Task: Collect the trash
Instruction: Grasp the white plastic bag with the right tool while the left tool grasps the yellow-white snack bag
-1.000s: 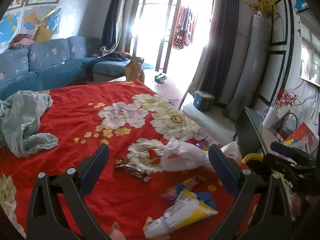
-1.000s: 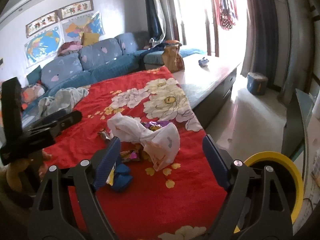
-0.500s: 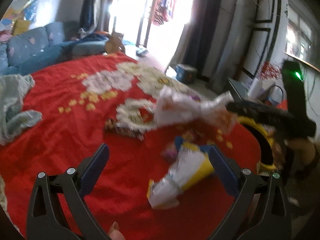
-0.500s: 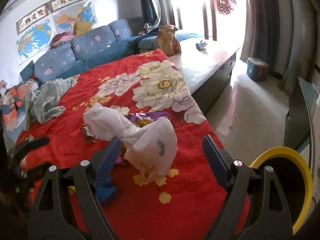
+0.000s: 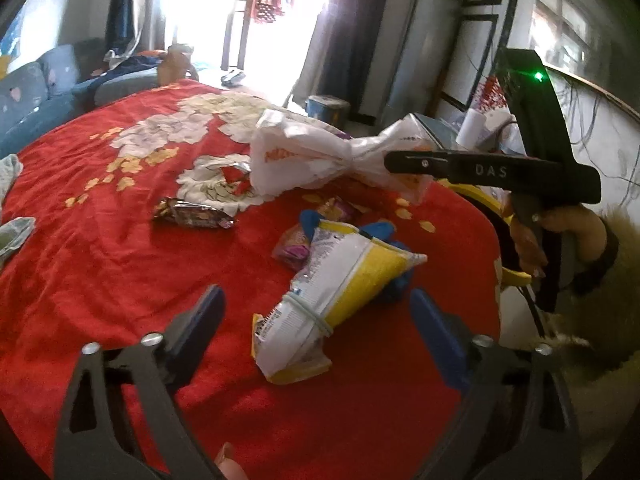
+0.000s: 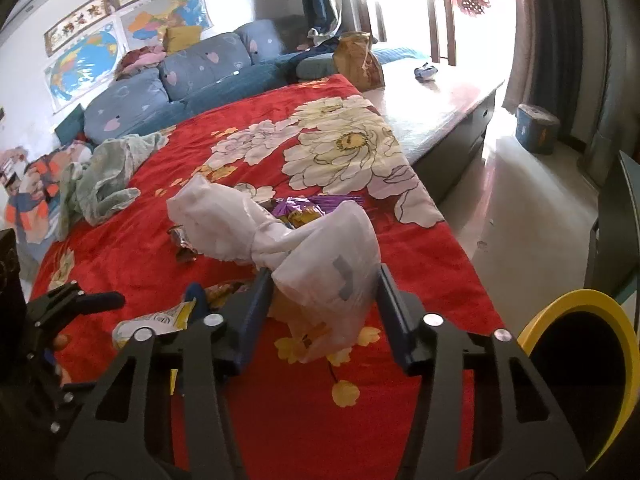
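Observation:
A crumpled white plastic bag (image 6: 280, 236) lies on the red flowered blanket (image 6: 400, 400); it also shows in the left wrist view (image 5: 320, 156). My right gripper (image 6: 324, 284) is open with its jaws around the bag's near end. A yellow and white snack bag (image 5: 332, 296) lies in front of my left gripper (image 5: 316, 312), which is open and empty. A brown foil wrapper (image 5: 192, 214), a pink wrapper (image 5: 294, 248) and a purple wrapper (image 6: 304, 206) lie among them. A yellow-rimmed black bin (image 6: 580, 364) stands at the bed's right edge.
A green cloth (image 6: 104, 176) lies on the blanket's left side. A blue sofa (image 6: 180, 80) stands behind. A low table (image 6: 436, 108) with a brown paper bag (image 6: 358, 60) is at the far end. Bare floor (image 6: 528, 208) lies to the right.
My right gripper has moved forward and down until its jaws straddle the white bag, and narrowed. My left gripper has moved closer to the snack bag and swung right.

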